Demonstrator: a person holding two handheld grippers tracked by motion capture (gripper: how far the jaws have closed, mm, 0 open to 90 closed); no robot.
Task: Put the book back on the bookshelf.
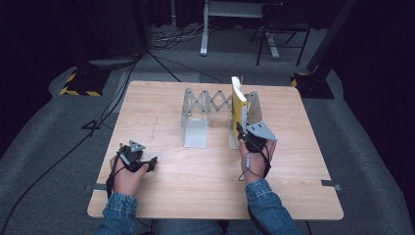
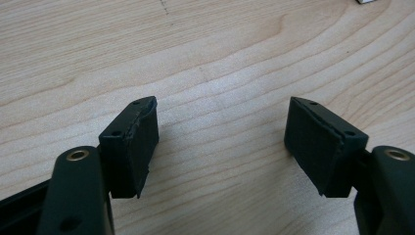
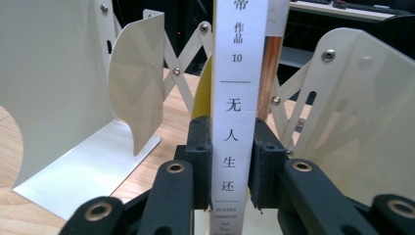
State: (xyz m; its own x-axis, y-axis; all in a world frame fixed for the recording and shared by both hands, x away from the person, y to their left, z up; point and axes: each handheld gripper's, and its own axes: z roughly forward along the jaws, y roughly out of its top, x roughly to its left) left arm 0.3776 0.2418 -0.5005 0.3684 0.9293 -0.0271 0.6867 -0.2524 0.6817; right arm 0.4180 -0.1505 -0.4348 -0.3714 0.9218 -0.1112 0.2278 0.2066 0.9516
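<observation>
The book [image 1: 238, 105] stands upright near the right end of the expanding metal rack [image 1: 205, 110], a slim paperback with a bright yellow cover and a white spine [image 3: 235, 112] printed with black Chinese characters, the numeral 10, and small Latin lettering at the foot (too small to read surely beyond an author's name). The right gripper [image 3: 231, 166] pinches that spine from the near side, its matte black pads pressed flat against both covers, low on the book. The rack is thin pale sheet metal, smooth and faintly glossy, its rounded upright dividers joined by a scissor lattice of riveted strips, each divider bent into a flat foot lying on the table [image 1: 161, 191]. The book sits between two of those dividers, one just beside it on the right. The tabletop is light wood-grain laminate with rounded corners. Well apart at the near left, the left gripper [image 2: 222, 142] rests close to the bare wood, its blocky, slightly worn rubber pads spread wide with nothing between them.
</observation>
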